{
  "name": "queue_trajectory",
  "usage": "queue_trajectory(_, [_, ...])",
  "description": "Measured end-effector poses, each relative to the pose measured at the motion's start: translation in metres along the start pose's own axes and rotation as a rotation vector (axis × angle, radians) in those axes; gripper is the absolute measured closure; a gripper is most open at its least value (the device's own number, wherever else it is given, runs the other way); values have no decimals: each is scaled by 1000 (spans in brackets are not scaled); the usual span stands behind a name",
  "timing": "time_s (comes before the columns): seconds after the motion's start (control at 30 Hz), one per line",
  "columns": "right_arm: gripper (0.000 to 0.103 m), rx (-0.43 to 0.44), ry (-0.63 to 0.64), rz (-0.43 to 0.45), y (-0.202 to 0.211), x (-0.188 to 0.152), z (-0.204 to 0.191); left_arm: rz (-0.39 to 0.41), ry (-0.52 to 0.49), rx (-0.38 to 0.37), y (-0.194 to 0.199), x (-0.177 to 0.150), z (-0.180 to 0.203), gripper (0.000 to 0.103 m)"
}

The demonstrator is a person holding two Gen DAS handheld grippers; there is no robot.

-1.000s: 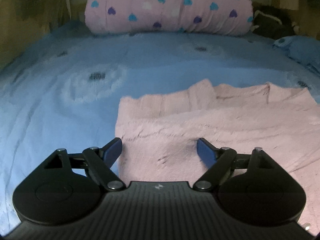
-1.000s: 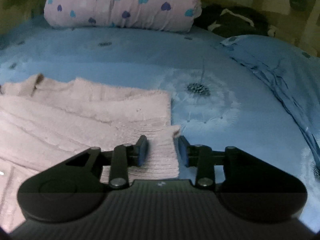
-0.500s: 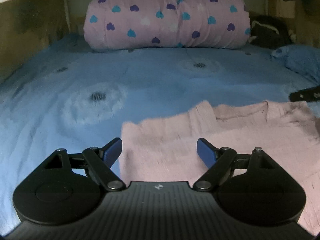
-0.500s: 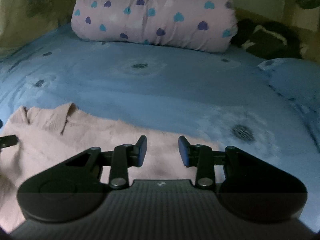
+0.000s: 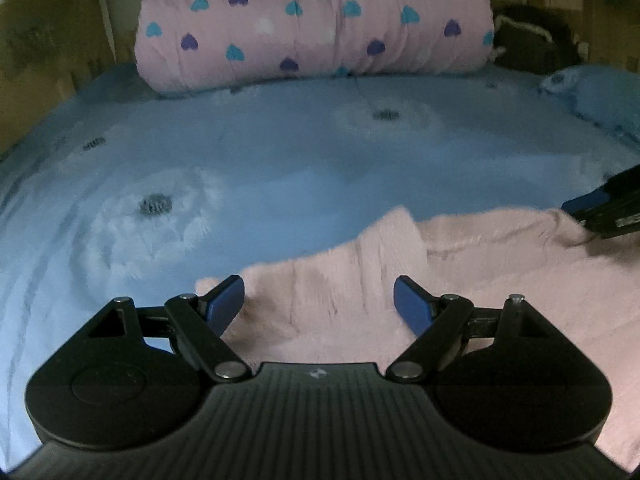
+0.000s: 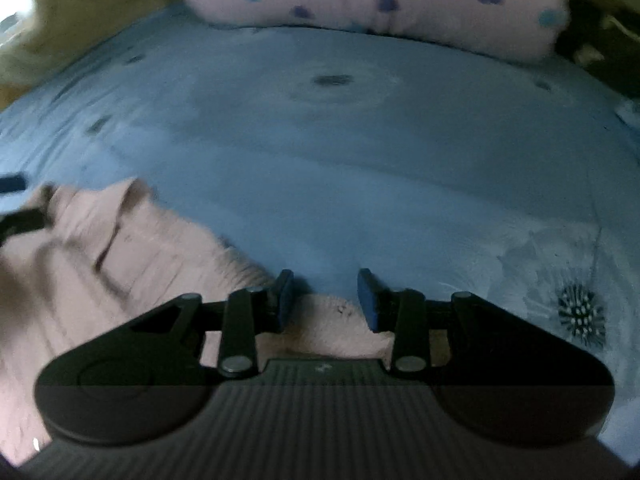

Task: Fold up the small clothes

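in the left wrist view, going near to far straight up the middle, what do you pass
left gripper → pink fuzzy garment → blue dandelion-print bedsheet → rolled pink heart-print quilt

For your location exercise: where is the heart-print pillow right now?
The pillow lies at the far end of the blue bed, top centre in both wrist views, well beyond the pink garment.

The right gripper (image 6: pixel 325 298), fingers parted, hovers over a pink sweater's (image 6: pixel 120 256) edge on the blue bedsheet (image 6: pixel 360 168).
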State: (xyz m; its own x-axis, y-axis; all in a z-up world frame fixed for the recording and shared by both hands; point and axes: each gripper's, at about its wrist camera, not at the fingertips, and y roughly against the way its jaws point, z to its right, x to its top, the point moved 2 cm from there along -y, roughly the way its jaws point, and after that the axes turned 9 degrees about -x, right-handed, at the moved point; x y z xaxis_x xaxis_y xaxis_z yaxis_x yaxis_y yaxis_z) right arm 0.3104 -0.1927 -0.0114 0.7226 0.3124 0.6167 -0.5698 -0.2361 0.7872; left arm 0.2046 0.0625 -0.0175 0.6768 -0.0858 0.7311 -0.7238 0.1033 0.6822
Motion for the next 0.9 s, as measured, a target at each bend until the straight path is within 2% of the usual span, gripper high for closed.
queue_trajectory(0.23, [64, 99, 135, -14, 13, -9, -18, -5, -6, 5, -10, -11, -1, 18])
queue_trajectory(0.4, [66, 160, 189, -34, 24, -7, -15, -7, -19, 4, -11, -10, -1, 18])
queue_trajectory(0.5, [65, 173, 184, -20, 33, -7, -11, -10, -38, 14, -15, -3, 0, 18])
queue_trajectory(0.63, [65, 131, 87, 47, 34, -2, 3, 4, -65, 39, -24, 16, -2, 18])
queue_trajectory(0.73, [65, 149, 105, -6, 25, -2, 4, -7, -56, 34, -36, 30, -6, 18])
queue_trajectory(0.9, [65, 188, 149, -37, 26, -4, 4, -63, -35, -49, -57, 39, -12, 18])
